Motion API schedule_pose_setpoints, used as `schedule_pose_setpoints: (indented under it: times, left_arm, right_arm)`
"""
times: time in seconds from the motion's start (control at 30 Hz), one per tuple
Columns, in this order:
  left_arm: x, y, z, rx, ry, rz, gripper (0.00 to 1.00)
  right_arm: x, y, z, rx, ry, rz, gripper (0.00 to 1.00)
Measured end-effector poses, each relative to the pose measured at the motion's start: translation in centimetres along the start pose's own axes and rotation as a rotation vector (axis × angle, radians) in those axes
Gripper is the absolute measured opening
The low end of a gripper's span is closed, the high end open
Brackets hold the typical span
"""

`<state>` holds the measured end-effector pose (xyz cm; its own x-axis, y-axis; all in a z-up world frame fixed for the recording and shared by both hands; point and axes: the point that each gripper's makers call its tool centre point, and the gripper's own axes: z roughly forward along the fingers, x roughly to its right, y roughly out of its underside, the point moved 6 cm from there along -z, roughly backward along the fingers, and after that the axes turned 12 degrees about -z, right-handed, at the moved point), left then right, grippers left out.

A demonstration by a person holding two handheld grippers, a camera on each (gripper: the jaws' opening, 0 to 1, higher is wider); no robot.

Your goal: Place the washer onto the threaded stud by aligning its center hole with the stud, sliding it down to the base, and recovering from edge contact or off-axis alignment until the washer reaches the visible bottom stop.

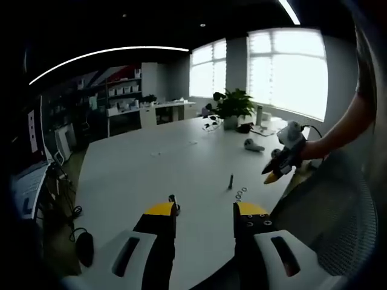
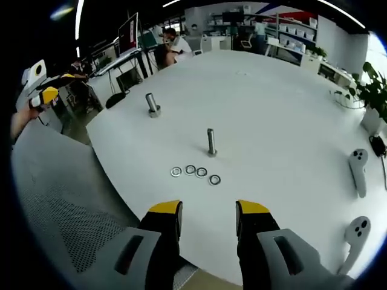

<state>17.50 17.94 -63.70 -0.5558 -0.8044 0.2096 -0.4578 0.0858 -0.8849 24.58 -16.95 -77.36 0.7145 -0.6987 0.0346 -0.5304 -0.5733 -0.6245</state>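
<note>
- Washers [image 2: 195, 172], four of them, lie flat in a short row on the white bench [image 2: 284, 121], just in front of the threaded stud [image 2: 211, 142]; none is on it, so the placing is not yet begun.
- Your right tool [image 2: 208, 219] hangs above the near edge of the bench with its jaws spread and nothing between them, aimed at the row of washers but clearly apart from it.
- Your left tool [image 1: 205, 212] is likewise spread and empty, held over the bench edge on its own side; from there the stud [image 1: 231, 180] and the washers [image 1: 240, 193] sit just ahead of its right jaw.
- In the left gripper view your right tool [image 1: 277, 171] hovers off to the side of the stud.
- A second, thicker post [image 2: 152, 104] stands farther off on the bench, well apart from the stud.
- Two white controllers [image 2: 358, 168] lie near the far right edge.
- Everything is left, I judge: pick one washer, centre its hole over the stud, lower it to the base.
</note>
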Motion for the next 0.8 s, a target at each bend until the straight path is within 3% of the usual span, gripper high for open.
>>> schedule_pose_setpoints:
  times: [0.13,0.3,0.43,0.57,0.8]
  left_arm:
    - [0.2,0.2,0.2,-0.018,0.007,0.022,0.36]
    - [0.1,0.3,0.2,-0.032,-0.004,0.026,0.35]
    - [-0.1,0.3,0.2,-0.029,-0.013,0.019,0.35]
    - [0.0,0.5,0.3,-0.042,-0.015,0.023,0.35]
    - [-0.4,0.5,0.2,-0.039,-0.027,0.013,0.34]
  right_arm:
    - [0.3,0.1,1.1,-0.019,-0.017,-0.008,0.38]
    - [0.4,-0.3,1.9,-0.026,-0.04,-0.088,0.37]
    - [0.7,-0.2,3.0,-0.055,-0.071,-0.094,0.37]
    - [0.8,-0.6,3.5,-0.042,-0.069,-0.101,0.36]
    - [0.7,0.2,4.7,-0.093,-0.084,-0.105,0.35]
